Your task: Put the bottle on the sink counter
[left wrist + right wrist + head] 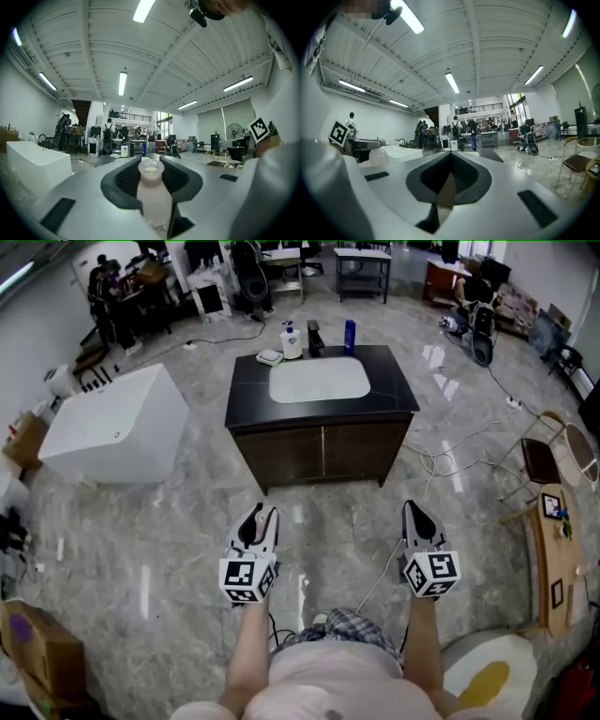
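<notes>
Two grippers are held near the sink counter, on its cabinet-door side. The left gripper has its jaws clamped on one pale bottle, upright between the pads. The right gripper has its jaws closed together, with nothing between them. At the counter's far edge stand one soap dispenser, one blue container, and what appears to be one dark faucet between them.

On the sink bench, the basin lies in the middle; behind it stand, left to right, a soap dish, a pump bottle, the faucet and a second bottle. A bathtub stands left of the bench, a chair right of it.
</notes>
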The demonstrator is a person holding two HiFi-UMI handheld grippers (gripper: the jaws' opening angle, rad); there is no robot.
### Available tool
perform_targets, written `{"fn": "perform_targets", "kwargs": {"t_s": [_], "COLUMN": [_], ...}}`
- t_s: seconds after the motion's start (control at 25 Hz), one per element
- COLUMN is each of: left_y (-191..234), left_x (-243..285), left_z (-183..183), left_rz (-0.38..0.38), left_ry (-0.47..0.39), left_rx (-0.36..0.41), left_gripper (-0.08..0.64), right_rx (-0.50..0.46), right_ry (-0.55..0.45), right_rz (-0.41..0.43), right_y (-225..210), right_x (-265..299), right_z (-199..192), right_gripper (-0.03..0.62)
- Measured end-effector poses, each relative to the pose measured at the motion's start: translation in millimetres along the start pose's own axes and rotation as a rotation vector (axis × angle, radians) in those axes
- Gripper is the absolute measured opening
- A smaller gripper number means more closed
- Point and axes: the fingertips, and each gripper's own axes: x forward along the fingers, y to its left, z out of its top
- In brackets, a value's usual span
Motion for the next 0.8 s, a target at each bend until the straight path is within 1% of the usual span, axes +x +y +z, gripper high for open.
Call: {"fn": "perform_targets", "kwargs": {"t_s": [0.2,0.44,0.6,0.8], "left_y": [11,23,30,46], "left_x": [5,23,41,82], "left_z": [-8,-15,-17,-17], "left_rz": [0.002,0.012,0.011,0.012], "left_ry": [0.009,0.023,0.024,0.016], "left_rx": [-0.006,-0.013,-0.018,-0.017], "left_gripper": [0.137,0.137,0.137,0.137], "right_rx": [-0.031,-0.013,-0.01,0.0], "right_ry": [0.008,0.014,0.022,0.025], "right_rz": [0.007,0.001,0.004,0.018], "right_y": [11,2,-2,-12], "right_x": [10,27,47,89], "right_z": [-2,-4,-8,-12], "right_gripper": [0.015,0.015,0.015,0.015]}}
